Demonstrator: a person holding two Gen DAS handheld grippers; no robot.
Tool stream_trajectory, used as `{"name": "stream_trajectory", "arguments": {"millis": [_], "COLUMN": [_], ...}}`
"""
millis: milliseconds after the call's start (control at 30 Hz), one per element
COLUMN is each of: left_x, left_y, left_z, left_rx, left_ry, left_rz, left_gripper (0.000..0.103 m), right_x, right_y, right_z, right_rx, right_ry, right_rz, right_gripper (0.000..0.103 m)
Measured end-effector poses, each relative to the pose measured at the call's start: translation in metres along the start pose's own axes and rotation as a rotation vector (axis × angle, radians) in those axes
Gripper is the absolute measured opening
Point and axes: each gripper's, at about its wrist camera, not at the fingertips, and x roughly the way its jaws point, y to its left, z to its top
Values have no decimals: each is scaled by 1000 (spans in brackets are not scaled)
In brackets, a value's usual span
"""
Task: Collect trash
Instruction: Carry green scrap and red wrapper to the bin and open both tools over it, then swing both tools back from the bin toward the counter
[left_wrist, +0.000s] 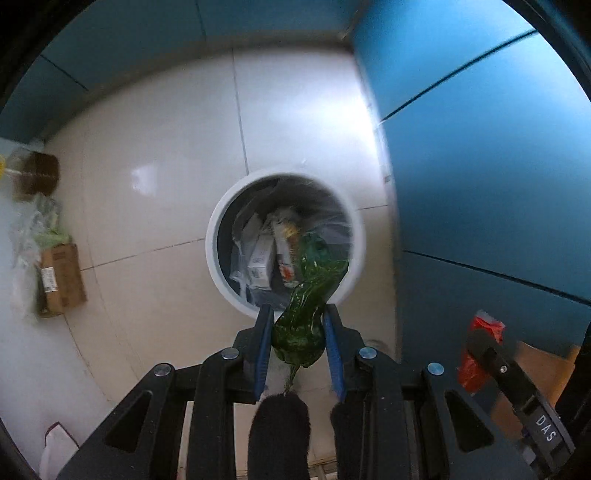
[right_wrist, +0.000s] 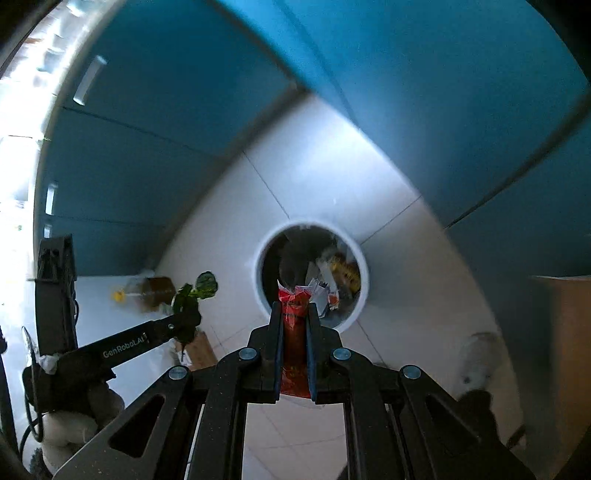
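A round white trash bin (left_wrist: 221, 280) stands on the tiled floor below me, holding several wrappers and cartons. My left gripper (left_wrist: 298, 314) is shut on a crumpled green plastic wrapper (left_wrist: 304, 317) that hangs over the bin's near rim. My right gripper (right_wrist: 294, 308) is shut on a red wrapper (right_wrist: 293, 343), held above the bin (right_wrist: 364, 291) at its near edge. The right gripper and red wrapper (left_wrist: 476, 354) show at the left wrist view's right side. The left gripper with the green wrapper (right_wrist: 194, 295) shows at the right wrist view's left.
Blue cabinet fronts (left_wrist: 480, 155) rise close on the right and behind the bin. On the floor at the left lie a cardboard box (left_wrist: 61, 277), clear plastic bags (left_wrist: 33, 229) and a brown package (left_wrist: 37, 177). A cardboard box (right_wrist: 565, 350) stands at the right.
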Motion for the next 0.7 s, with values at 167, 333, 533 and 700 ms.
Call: {"name": "stream_trajectory", "arguments": {"millis": [167, 333, 533, 700], "left_x": [78, 97, 77, 48], "left_y": [27, 44, 49, 53], "left_z": [22, 29, 25, 16], "left_rx": [-19, -73, -60, -42], "left_ry": [54, 70, 21, -65], "left_rz": [-13, -65, -41, 69], "left_gripper": [24, 27, 60, 91], "right_x": [99, 149, 158, 142], "right_y": [-6, -13, -15, -8], "right_z": [3, 8, 5, 1], "right_rx": [-41, -77, -121, -175], "right_ry": [42, 119, 138, 107], "right_rz": [-13, -49, -85, -162], "right_gripper": [10, 14, 51, 92]}}
